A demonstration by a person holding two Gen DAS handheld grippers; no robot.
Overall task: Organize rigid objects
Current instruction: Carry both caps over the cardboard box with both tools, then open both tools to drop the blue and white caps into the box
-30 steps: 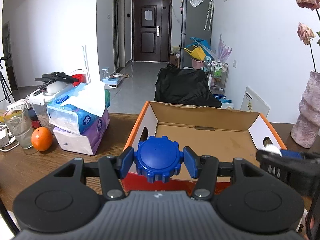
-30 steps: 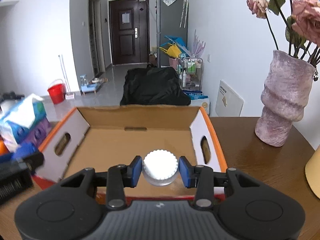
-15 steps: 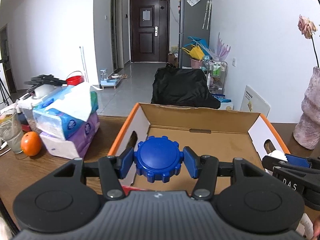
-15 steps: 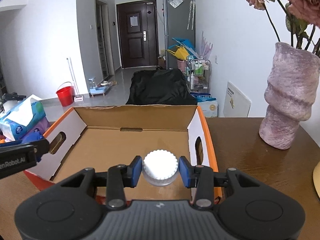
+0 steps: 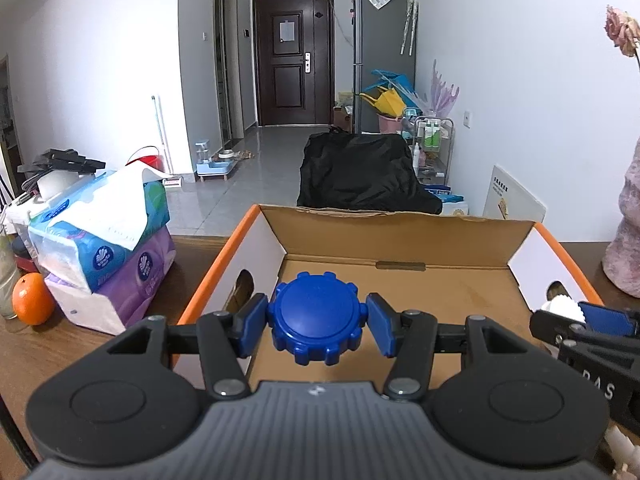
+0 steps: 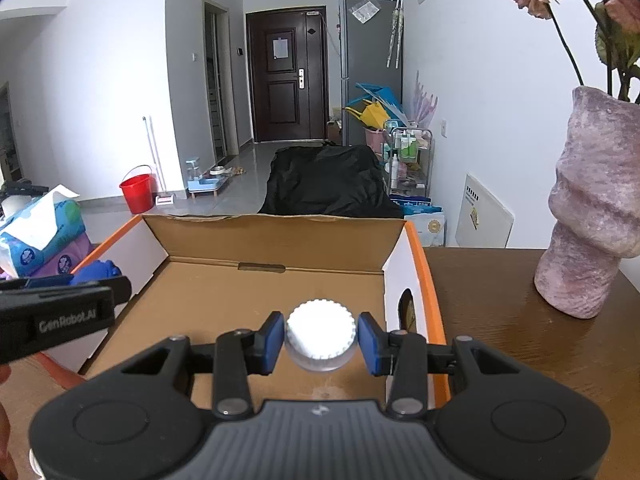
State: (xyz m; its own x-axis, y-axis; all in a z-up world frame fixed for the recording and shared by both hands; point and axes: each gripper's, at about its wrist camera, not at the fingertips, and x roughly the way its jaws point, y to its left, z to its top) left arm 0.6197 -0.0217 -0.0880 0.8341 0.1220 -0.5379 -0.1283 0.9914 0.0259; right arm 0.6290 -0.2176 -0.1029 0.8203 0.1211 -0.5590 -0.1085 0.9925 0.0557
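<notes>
Holding both loads, you have carried them forward over the cardboard box [image 5: 400, 240]: your left hand-held gripper [image 5: 318, 324] clamps the blue cap [image 5: 318, 318] at lower center, your right hand-held gripper [image 6: 320, 340] pinches the white cap [image 6: 320, 338]; release looks next.

The blue cap [image 5: 316, 318] looks like smooth matt plastic, and the ribbed white cap [image 6: 320, 334] is plastic too. The box [image 6: 276, 240] is raw brown cardboard inside, its side walls faced white. The counter [image 6: 520, 344] is dark glossy wood, the vase [image 6: 592, 208] rough and chalky. Both claws are matt black plastic.
</notes>
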